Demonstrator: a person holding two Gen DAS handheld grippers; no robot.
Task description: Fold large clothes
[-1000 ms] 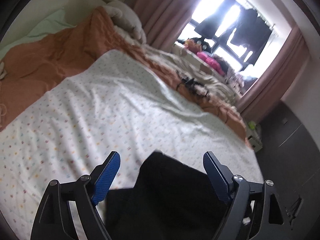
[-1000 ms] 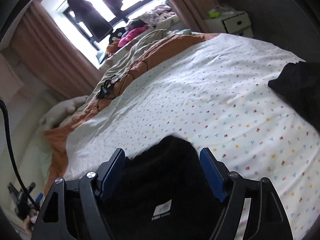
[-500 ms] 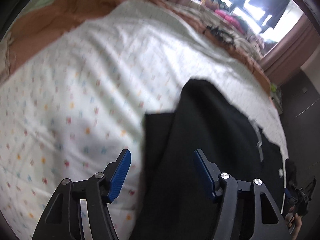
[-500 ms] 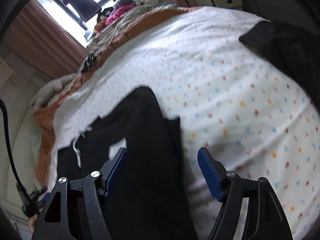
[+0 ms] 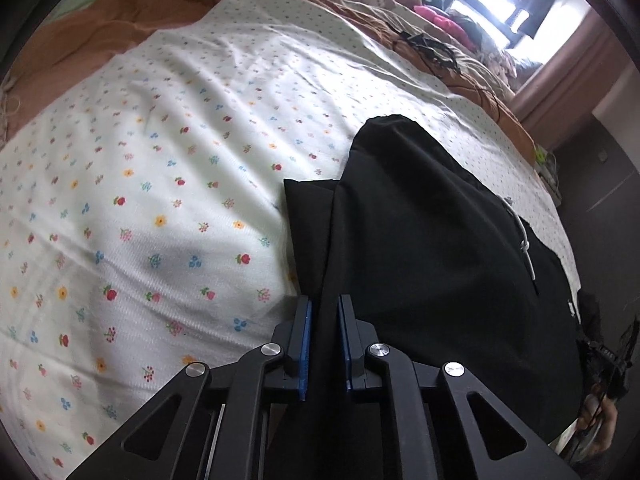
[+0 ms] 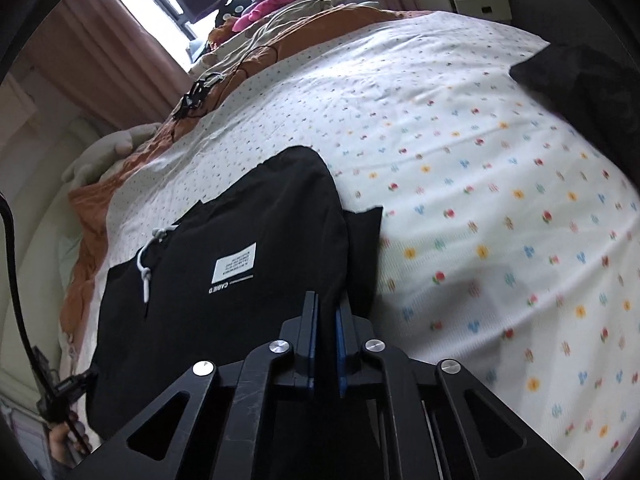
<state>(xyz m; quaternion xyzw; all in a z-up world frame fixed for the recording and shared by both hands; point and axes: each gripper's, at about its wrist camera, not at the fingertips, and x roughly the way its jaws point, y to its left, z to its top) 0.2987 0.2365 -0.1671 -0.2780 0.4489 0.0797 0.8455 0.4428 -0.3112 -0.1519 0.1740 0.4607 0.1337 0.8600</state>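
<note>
Both tongs reach low over the bed's near edge. The left tongs [image 5: 323, 312] are nearly closed, pinching a fold of the black hoodie [image 5: 432, 240]; the right tongs [image 6: 327, 312] likewise clamp its soft, matte cloth. The hoodie lies on the floral sheet [image 6: 480, 168], white drawstring [image 6: 146, 264] knotted, white label [image 6: 235, 266] reading "CADIE D".

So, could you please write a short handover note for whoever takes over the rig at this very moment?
Left gripper: shut on the black hoodie at its near edge.
Right gripper: shut on the same hoodie, also at the near edge.
The hoodie lies on the floral sheet, white label and drawstring facing up; one sleeve seems tucked under.
Another dark garment sits at the far right.
Left: probably carry this edge over for the next fold, then smooth.
</note>
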